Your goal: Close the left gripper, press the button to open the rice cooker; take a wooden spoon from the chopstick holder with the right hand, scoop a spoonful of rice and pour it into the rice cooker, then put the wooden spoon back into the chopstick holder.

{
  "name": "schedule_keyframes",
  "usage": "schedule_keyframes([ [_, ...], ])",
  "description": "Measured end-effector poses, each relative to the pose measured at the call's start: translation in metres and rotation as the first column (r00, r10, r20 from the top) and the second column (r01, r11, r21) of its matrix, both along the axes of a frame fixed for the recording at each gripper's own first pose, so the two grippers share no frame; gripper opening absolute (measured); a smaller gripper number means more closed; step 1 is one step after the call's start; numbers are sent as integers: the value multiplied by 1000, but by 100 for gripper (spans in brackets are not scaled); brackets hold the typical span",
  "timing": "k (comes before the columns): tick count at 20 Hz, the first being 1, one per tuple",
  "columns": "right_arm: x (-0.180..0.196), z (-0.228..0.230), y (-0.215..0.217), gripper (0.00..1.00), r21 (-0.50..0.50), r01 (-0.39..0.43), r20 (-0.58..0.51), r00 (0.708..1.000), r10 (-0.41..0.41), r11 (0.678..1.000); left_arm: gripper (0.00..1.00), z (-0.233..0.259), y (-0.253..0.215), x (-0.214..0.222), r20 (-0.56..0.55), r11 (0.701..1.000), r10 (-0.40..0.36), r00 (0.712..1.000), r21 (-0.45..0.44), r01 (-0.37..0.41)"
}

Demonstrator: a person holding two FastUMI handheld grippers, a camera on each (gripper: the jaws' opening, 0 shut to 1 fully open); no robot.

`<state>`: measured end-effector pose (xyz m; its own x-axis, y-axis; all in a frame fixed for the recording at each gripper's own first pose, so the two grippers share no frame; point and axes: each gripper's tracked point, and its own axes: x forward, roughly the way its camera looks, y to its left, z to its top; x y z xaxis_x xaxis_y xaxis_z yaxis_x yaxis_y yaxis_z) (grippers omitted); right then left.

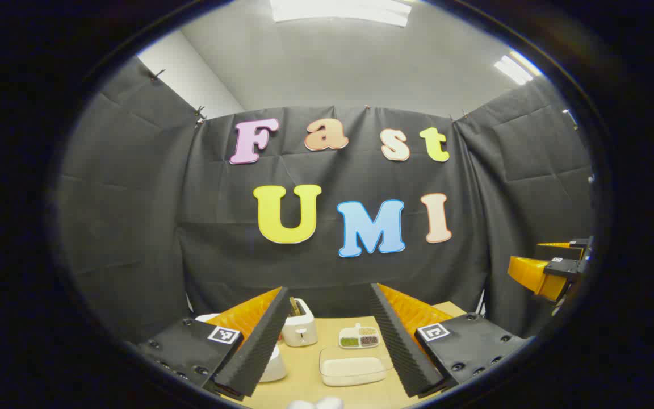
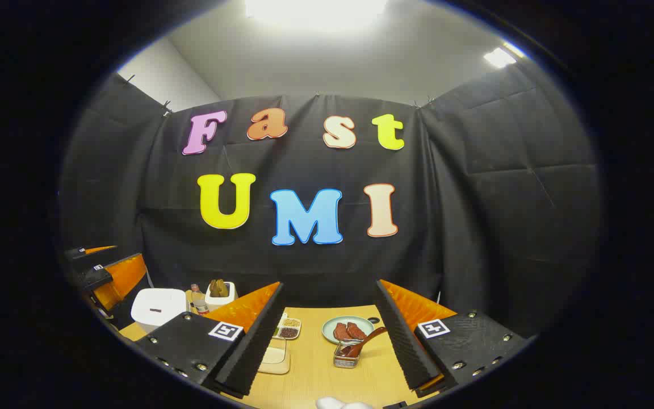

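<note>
Left gripper point(image 1: 327, 341): orange-backed black ribbed fingers spread wide, nothing between them, held above the pale wooden table point(image 1: 304, 369). Past the fingers in the left gripper view: a white two-slot toaster point(image 1: 300, 329), a small white divided dish of dark grains point(image 1: 359, 337), and just nearer, a shallow translucent rectangular tray point(image 1: 352, 369). A rounded white body point(image 1: 275, 363) sits partly behind the left finger; likely the rice cooker, but too hidden to be sure. The other gripper's orange and black body shows at the far right edge.

Right gripper point(image 2: 330, 341): fingers likewise released and empty, above the same table. Between them in the right gripper view: a wire-mesh metal chopstick holder point(image 2: 346, 357) with a brown wooden spoon point(image 2: 368, 339) standing in it, handle tilted up to the right. Just behind it, a pale green round plate point(image 2: 330, 326) carrying reddish-brown pieces. The divided dish and the tray sit at the left finger's edge. Farther left, a white rounded-square rice cooker point(image 2: 158, 308), lid down, near the table's left end; bottles point(image 2: 195, 298) and the toaster stand just beside it.
</note>
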<state>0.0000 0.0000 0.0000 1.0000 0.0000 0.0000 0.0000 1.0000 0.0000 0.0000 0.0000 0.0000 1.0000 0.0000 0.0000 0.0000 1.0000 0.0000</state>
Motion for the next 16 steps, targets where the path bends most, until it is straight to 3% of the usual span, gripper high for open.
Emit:
schedule_keyframes([
  [11, -2, 1, 19, 96, -22, -20, 3, 1000, 20, 1000, 96, 6, 13, -3, 18, 1000, 16, 1000, -8, -16],
  [16, -1, 3, 20, 96, -33, -20, 8, 1000, 20, 999, 99, 9, 19, -1, 27, 999, 33, 999, 0, -33],
])
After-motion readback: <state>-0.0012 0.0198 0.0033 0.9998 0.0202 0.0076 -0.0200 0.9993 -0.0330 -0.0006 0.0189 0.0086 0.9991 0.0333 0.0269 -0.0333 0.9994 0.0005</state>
